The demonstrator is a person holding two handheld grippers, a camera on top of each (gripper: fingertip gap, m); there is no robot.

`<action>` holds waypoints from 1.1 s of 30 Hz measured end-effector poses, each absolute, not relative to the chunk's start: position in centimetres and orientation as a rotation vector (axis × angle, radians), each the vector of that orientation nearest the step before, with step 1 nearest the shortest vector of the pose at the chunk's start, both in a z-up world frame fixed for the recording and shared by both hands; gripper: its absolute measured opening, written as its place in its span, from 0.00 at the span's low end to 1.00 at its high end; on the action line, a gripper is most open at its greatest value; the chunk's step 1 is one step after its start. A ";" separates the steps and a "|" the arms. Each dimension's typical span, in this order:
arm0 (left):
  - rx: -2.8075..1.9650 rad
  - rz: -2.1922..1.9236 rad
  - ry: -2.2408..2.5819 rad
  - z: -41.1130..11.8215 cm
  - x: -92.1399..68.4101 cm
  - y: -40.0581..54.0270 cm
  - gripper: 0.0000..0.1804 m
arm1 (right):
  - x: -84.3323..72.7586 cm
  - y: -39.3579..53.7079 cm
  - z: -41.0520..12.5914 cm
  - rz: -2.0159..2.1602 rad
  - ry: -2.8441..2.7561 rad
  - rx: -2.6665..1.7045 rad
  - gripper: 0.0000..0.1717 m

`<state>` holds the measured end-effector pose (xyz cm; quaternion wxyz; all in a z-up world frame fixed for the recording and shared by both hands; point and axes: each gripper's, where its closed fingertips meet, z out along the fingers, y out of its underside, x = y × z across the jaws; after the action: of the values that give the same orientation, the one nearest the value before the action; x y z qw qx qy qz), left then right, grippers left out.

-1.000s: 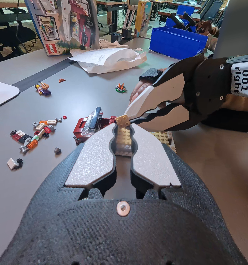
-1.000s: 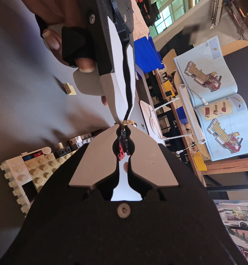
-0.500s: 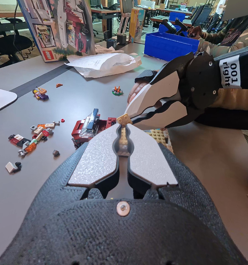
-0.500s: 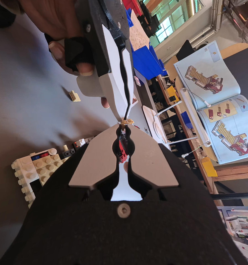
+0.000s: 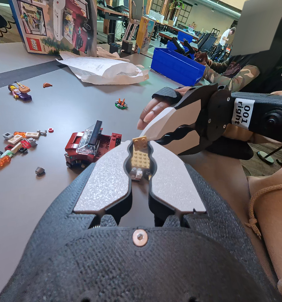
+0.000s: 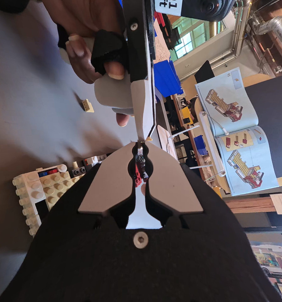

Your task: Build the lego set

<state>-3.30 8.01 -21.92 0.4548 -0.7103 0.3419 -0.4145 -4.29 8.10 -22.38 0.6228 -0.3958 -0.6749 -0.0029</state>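
While the right gripper (image 5: 151, 141) pinches a tan plate (image 5: 140, 143), left gripper (image 5: 139, 143) stands slack around it, pads not clearly pressing; tan build (image 5: 141, 159) sits just below, plate not yet seated.

The left gripper (image 5: 139, 143) has a small plate (image 5: 139, 143) between its fingertips, above a studded plate assembly (image 5: 140, 159). The right gripper (image 5: 151, 138) lies immediately right, tips at the plate. The toy truck (image 5: 89, 145) sits left; loose bricks (image 5: 17, 143) farther left; a paper bag (image 5: 104, 70) and set box (image 5: 55, 26) lie ahead.
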 end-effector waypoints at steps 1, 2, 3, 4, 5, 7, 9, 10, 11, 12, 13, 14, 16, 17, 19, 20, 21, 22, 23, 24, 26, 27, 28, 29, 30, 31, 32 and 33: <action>-1.739 -1.021 0.854 -21.8 -3.3 8.0 0.09 | -4.3 8.1 -22.3 0.010 -1.544 -0.914 0.03; -1.719 -1.016 0.864 -21.7 -3.4 8.0 0.09 | -4.2 8.0 -22.1 0.035 -1.535 -0.927 0.03; -1.702 -0.995 0.876 -21.6 -3.6 8.1 0.09 | -4.1 8.1 -22.0 0.064 -1.527 -0.946 0.04; -1.689 -0.970 0.893 -21.7 -3.9 8.4 0.09 | -4.0 8.3 -22.0 0.094 -1.521 -0.975 0.05; -1.674 -0.945 0.910 -21.8 -4.1 8.6 0.09 | -3.7 8.6 -22.1 0.125 -1.513 -1.011 0.05; -1.665 -0.863 0.937 -22.2 -4.7 9.6 0.09 | -3.2 9.5 -22.3 0.192 -1.505 -1.088 0.06; -1.680 -0.829 0.957 -22.7 -4.9 10.5 0.09 | -2.8 10.2 -23.1 0.266 -1.543 -1.189 0.09; -1.690 -0.832 0.975 -23.1 -4.8 10.6 0.09 | -2.7 10.5 -23.6 0.312 -1.566 -1.242 0.10; -1.702 -0.813 0.996 -23.6 -4.7 10.8 0.09 | -2.6 10.4 -24.0 0.368 -1.595 -1.288 0.10; -1.704 -0.781 1.024 -24.1 -4.5 11.0 0.09 | -2.6 10.3 -24.4 0.418 -1.623 -1.325 0.11; -1.702 -0.755 1.051 -24.4 -4.4 11.0 0.09 | -2.6 10.3 -24.7 0.451 -1.644 -1.351 0.11; -1.700 -0.743 1.073 -24.6 -4.3 11.0 0.09 | -2.7 10.2 -24.8 0.471 -1.662 -1.365 0.11; -1.689 -0.741 1.101 -24.8 -4.2 10.9 0.09 | -3.0 10.0 -25.1 0.501 -1.706 -1.378 0.10; -1.688 -0.746 1.108 -24.9 -4.1 10.9 0.09 | -3.1 9.9 -25.2 0.506 -1.728 -1.382 0.10; -1.693 -0.748 1.108 -25.0 -4.1 11.0 0.09 | -3.3 10.0 -25.4 0.510 -1.767 -1.390 0.08; -1.693 -0.756 1.109 -25.0 -4.1 11.0 0.09 | -3.4 10.1 -25.5 0.515 -1.781 -1.399 0.07; -1.694 -0.760 1.108 -25.0 -4.2 11.0 0.09 | -3.5 10.2 -25.5 0.523 -1.793 -1.408 0.06; -1.693 -0.763 1.108 -25.0 -4.2 11.0 0.09 | -3.5 10.3 -25.5 0.532 -1.801 -1.416 0.05; -1.691 -0.769 1.109 -25.0 -4.2 10.9 0.09 | -3.6 10.4 -25.6 0.545 -1.807 -1.427 0.05; -1.689 -0.777 1.110 -25.0 -4.2 10.9 0.09 | -3.7 10.5 -25.6 0.560 -1.810 -1.438 0.05; -1.685 -0.800 1.112 -25.0 -4.2 10.7 0.09 | -3.8 10.5 -25.5 0.590 -1.817 -1.456 0.04; -1.685 -0.807 1.109 -25.0 -4.1 10.8 0.09 | -3.9 10.5 -25.5 0.598 -1.821 -1.462 0.03; -1.695 -0.800 1.111 -25.2 -4.2 10.8 0.09 | -3.9 10.6 -25.5 0.602 -1.827 -1.468 0.03; -1.698 -0.790 1.113 -25.3 -4.2 10.9 0.09 | -3.9 10.6 -25.5 0.603 -1.832 -1.472 0.03; -1.695 -0.784 1.113 -25.3 -4.1 10.9 0.09 | -4.0 10.6 -25.4 0.604 -1.834 -1.475 0.02; -1.696 -0.776 1.116 -25.3 -4.1 10.9 0.09 | -4.0 10.7 -25.4 0.604 -1.838 -1.479 0.02; -1.697 -0.766 1.119 -25.3 -4.0 10.9 0.09 | -4.0 10.7 -25.5 0.603 -1.843 -1.481 0.02; -1.698 -0.759 1.121 -25.3 -4.0 10.9 0.09 | -4.0 10.8 -25.4 0.601 -1.845 -1.484 0.02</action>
<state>-4.02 10.95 -25.30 0.4661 -0.6918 0.4565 -0.3094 -3.98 10.78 -25.44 0.3425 -0.5707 -0.7096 0.2313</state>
